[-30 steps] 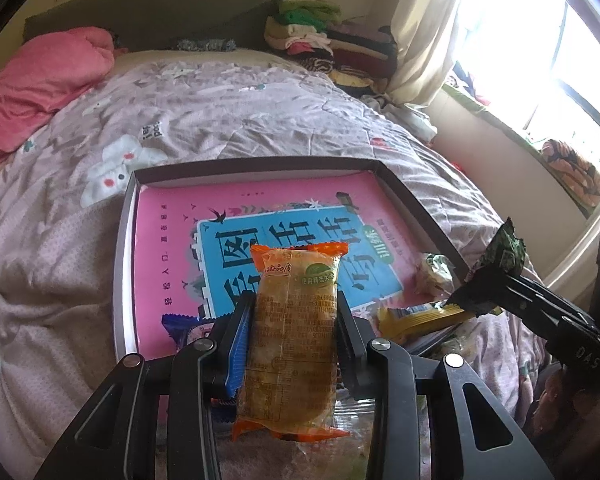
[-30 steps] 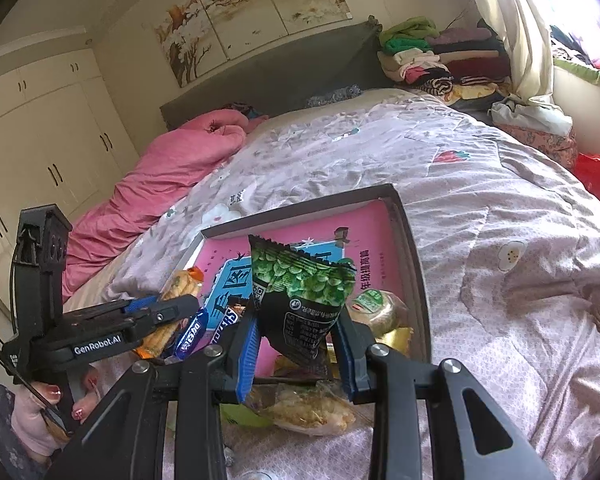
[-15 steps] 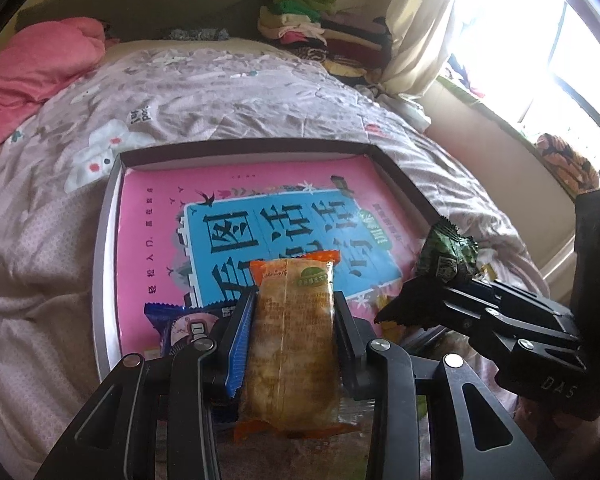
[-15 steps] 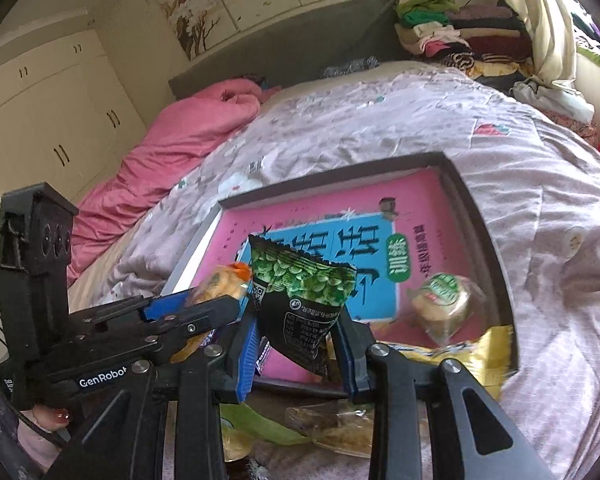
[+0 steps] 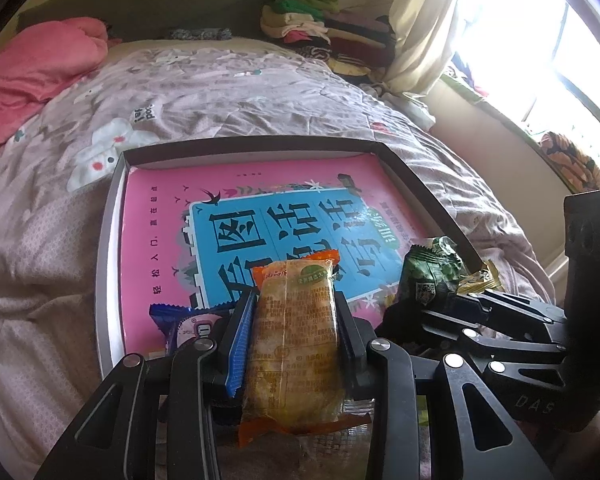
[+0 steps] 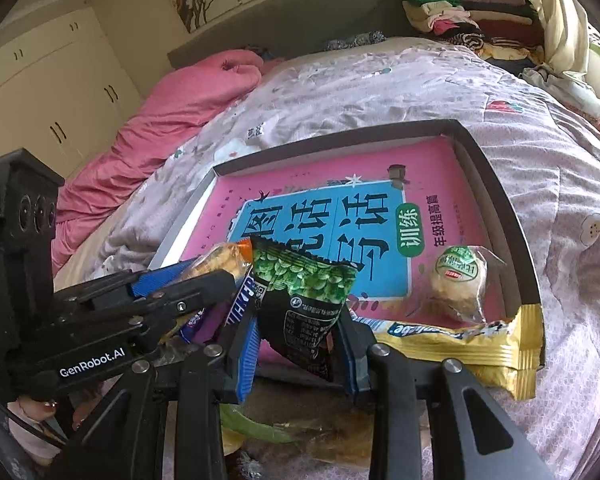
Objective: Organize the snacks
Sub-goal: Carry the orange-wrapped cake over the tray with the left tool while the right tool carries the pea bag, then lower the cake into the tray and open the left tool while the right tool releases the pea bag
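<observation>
Orange snack packet between left tongs

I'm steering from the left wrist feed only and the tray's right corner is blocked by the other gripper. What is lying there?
Observer: A round cake in a clear wrapper with a green label lies on the pink book, near the tray's right wall.
Operator: Anything else by that corner?
Observer: A long yellow packet lies across the tray's near edge, one end hanging over the rim.
Operator: What is the right gripper holding?
Observer: The right gripper is shut on a black and green pea packet, held upright over the near edge.
Operator: And below it?
Observer: More wrapped snacks lie on the bedcover, outside the tray.
</observation>
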`<action>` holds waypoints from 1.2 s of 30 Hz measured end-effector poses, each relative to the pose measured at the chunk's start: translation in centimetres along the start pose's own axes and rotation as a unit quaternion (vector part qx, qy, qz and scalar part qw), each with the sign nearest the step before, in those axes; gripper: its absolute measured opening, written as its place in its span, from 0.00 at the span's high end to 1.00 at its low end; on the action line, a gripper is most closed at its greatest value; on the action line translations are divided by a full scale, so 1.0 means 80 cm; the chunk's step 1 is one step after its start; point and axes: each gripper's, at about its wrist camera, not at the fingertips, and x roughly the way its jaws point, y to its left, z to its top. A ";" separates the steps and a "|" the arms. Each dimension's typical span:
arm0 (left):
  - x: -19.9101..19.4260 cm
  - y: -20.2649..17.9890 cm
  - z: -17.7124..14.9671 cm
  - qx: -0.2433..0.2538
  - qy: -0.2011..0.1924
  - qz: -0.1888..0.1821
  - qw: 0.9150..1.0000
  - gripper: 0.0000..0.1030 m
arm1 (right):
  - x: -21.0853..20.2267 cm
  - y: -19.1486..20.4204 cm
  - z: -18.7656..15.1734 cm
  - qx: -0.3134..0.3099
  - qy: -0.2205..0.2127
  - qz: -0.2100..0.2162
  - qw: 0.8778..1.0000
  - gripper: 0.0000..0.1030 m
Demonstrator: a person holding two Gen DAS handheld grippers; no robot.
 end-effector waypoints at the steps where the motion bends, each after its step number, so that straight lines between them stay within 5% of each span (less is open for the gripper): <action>1: 0.000 0.000 0.000 0.001 0.000 0.001 1.000 0.63 | 0.000 0.000 0.000 -0.002 0.001 -0.002 1.000 0.66; 22: 0.001 -0.002 -0.001 0.011 0.005 0.007 1.000 0.63 | -0.003 0.005 -0.002 -0.008 0.013 -0.012 1.000 0.66; 36: 0.001 -0.005 0.000 0.007 0.012 0.002 1.000 0.60 | -0.030 0.001 0.002 0.004 -0.020 -0.007 1.000 0.62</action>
